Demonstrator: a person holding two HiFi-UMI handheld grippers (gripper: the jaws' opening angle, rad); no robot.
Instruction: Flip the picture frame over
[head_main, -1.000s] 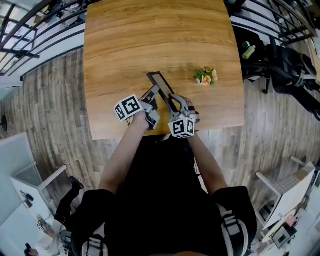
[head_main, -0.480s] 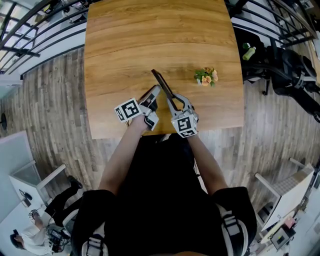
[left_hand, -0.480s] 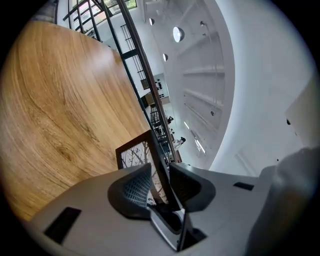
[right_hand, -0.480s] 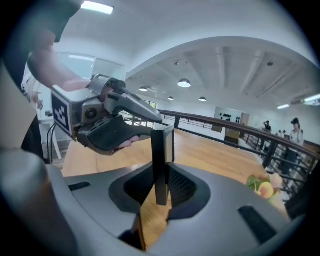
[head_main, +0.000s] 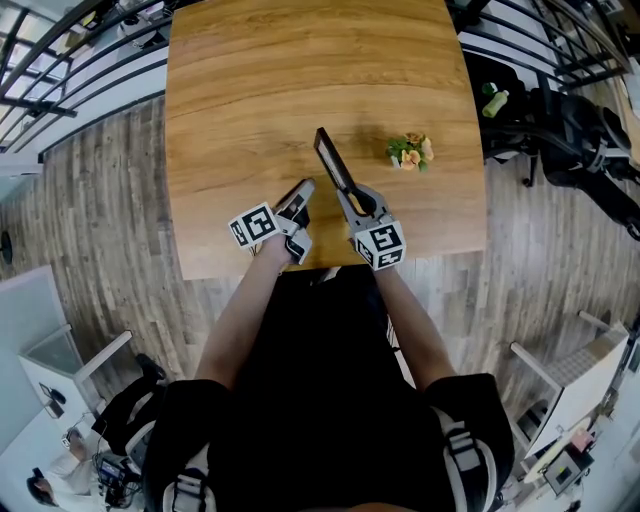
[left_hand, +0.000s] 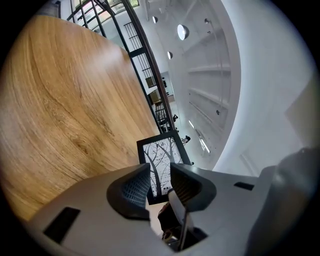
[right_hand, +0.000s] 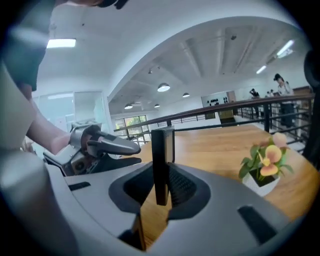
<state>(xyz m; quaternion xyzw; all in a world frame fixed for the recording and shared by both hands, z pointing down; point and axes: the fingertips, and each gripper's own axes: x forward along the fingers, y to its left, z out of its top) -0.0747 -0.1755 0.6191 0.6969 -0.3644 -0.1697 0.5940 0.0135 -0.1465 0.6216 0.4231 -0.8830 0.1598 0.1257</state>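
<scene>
The black picture frame (head_main: 333, 163) stands on its edge above the wooden table (head_main: 250, 80), seen edge-on as a thin dark bar. My right gripper (head_main: 354, 197) is shut on its near end; in the right gripper view the frame (right_hand: 162, 150) rises upright between the pads (right_hand: 179, 186). My left gripper (head_main: 303, 187) hangs just left of the frame, apart from it. Its jaws have just been opening and nothing is between them. In the left gripper view the frame's tree picture (left_hand: 162, 155) shows beyond the open left gripper (left_hand: 160, 182).
A small white pot of orange flowers (head_main: 411, 152) stands on the table to the right of the frame, close to the table's right edge. The table's near edge (head_main: 300, 268) runs just under both grippers. Black railings (head_main: 70, 50) flank the table.
The right gripper has rolled and turned the frame from a flat tilt up onto its edge. The left gripper has let go of the frame and drawn back, down and to the left.
</scene>
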